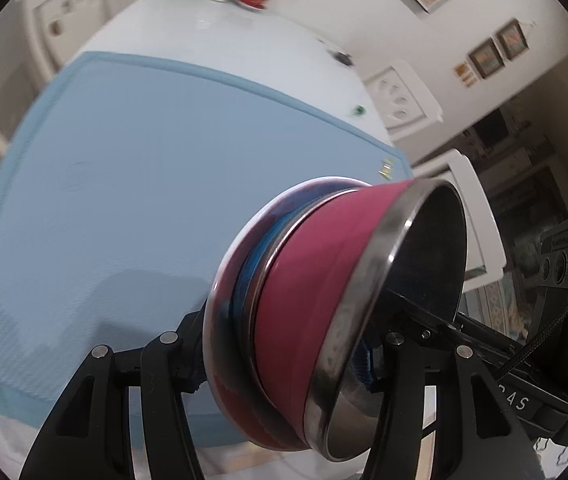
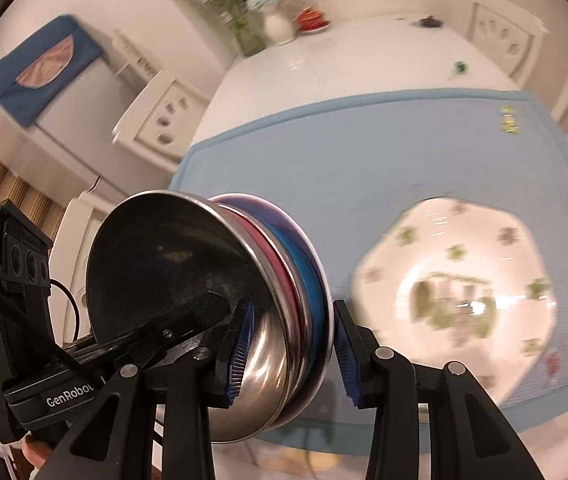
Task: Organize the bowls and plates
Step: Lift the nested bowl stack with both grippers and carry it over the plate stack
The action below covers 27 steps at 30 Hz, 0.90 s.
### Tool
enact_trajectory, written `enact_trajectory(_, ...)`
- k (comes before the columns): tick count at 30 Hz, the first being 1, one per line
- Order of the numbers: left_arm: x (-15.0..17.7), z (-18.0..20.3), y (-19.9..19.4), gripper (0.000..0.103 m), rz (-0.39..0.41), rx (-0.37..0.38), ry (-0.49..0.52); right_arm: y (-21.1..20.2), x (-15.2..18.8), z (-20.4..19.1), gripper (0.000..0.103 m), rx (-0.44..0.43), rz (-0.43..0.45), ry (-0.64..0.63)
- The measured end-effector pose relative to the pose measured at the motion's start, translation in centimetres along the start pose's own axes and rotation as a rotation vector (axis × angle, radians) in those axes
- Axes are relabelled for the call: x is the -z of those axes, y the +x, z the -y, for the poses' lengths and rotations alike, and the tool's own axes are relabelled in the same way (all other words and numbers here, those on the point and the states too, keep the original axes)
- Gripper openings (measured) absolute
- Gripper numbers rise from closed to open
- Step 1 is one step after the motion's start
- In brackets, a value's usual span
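Gripping one nested stack of bowls [image 1: 324, 320] from opposite sides, tipped on edge above the blue mat [image 1: 123, 200] — steel-lined pink bowl [image 1: 308, 264] innermost, blue bowl [image 2: 308, 280] behind. Left gripper [image 1: 284, 360] jaws pinching the stack's rims; right gripper [image 2: 290, 348] jaws likewise pinching them, blue pads [image 2: 241, 344] against steel. Resting flat on the mat — a white flowered plate [image 2: 456, 280].

Both grippers [image 1: 284, 356] [image 2: 292, 352] clamped, angled downward
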<state>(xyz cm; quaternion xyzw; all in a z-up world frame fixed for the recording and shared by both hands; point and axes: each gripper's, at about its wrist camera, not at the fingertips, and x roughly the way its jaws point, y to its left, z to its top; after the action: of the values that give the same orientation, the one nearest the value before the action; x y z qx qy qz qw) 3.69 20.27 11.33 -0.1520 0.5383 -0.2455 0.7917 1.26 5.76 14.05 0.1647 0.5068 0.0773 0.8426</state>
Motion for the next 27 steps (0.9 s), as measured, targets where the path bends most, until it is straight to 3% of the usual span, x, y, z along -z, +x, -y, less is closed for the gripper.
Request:
enact_trajectory(6,-0.5,5.1,4.0,0.051,-0.051,0.023,0.059,-1.7,-0.7,6.4,0.039,0.041,-0.004,0.077)
enact_trajectory(12,-0.2,7.4,8.2,0.050,-0.115,0.021,0.082,-1.4,-0.7,12.2,0.039,0.069,-0.058,0.117)
enact_trajectory(16,0.4,7.8,10.1,0.050,-0.142,0.002,0.072,-0.4,-0.7,14.2,0.039,0.064,-0.099,0.131)
enact_trajectory(27,0.4,8.4,11.1,0.050,-0.114,-0.054,0.050,0.4,-1.1,17.1,0.039,0.015,-0.169,0.127)
